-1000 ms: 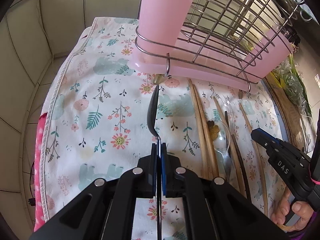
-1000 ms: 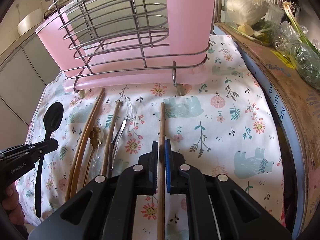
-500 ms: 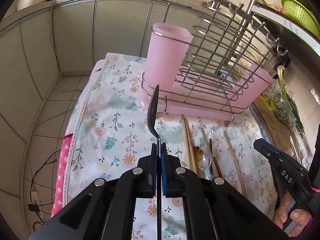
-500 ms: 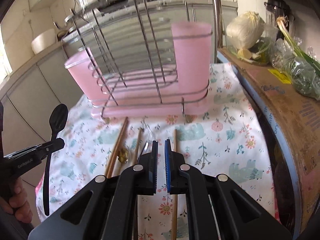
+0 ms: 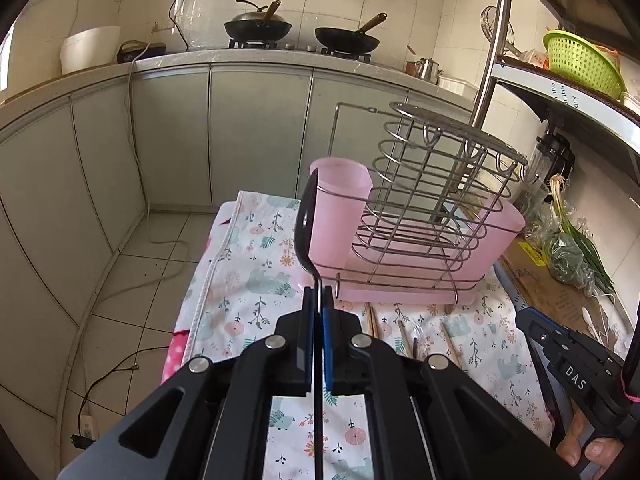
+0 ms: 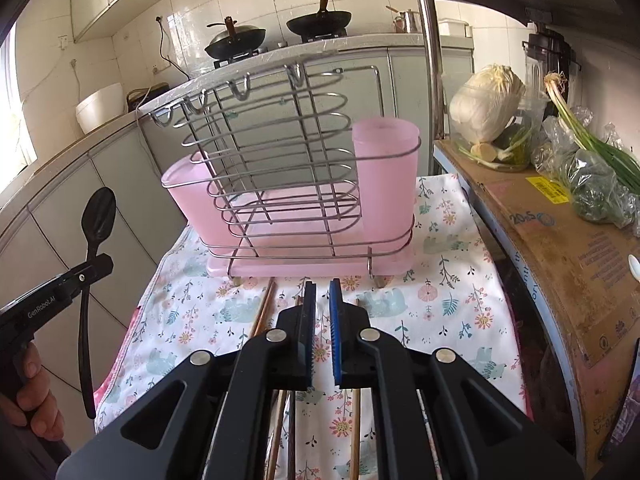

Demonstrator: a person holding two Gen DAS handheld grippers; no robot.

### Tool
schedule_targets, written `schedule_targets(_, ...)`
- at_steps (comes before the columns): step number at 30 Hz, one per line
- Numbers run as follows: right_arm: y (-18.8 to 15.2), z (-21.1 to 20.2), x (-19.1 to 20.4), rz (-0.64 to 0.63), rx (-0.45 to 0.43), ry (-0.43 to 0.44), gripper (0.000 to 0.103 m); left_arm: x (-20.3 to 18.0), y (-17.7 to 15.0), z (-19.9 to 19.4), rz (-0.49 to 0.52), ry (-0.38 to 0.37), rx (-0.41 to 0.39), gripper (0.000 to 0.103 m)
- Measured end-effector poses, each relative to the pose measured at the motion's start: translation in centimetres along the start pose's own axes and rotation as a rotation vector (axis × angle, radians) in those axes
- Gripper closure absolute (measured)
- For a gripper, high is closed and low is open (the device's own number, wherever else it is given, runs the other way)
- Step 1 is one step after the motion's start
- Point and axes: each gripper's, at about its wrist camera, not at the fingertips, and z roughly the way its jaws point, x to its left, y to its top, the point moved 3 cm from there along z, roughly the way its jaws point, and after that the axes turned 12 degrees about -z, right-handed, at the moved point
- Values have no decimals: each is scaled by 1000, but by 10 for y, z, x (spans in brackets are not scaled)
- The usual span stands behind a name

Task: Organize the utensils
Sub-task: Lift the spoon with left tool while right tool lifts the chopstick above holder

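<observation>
My left gripper (image 5: 317,300) is shut on the handle of a black spoon (image 5: 306,224), held upright in the air, bowl up, in front of the pink cup (image 5: 338,208) of the wire utensil rack (image 5: 432,208). The spoon (image 6: 98,220) and left gripper (image 6: 94,266) also show at the left of the right wrist view. My right gripper (image 6: 322,300) is slightly open and empty, raised above wooden chopsticks (image 6: 264,312) lying on the floral cloth (image 6: 448,304) in front of the rack (image 6: 288,168).
A cardboard box (image 6: 560,248) with cabbage (image 6: 486,104) and green onions (image 6: 592,148) stands on the right. The cloth's left edge drops to a tiled floor (image 5: 132,272). A counter with woks (image 5: 258,28) runs behind.
Both grippers have risen well above the table. The left has lifted the black spoon off the cloth to cup height. The right has left its chopstick on the cloth.
</observation>
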Motion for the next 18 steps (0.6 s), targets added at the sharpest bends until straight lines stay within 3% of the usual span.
schedule_targets(8,5,-6,1,-3,-20,-1,96,-2,5,-9,11,1,-41,100)
schedule_targets(14,7,-6,-11,56,-7,52,96,0,6,-11,0,-41,-32,100)
schedule_targets(16,5,0,-15,62,34,81,96,2,6,-10,3,-54,-25,100)
schedule_targets(18,-3,17,-16,68,129,129,96,2,3,-7,6,-65,-9,100)
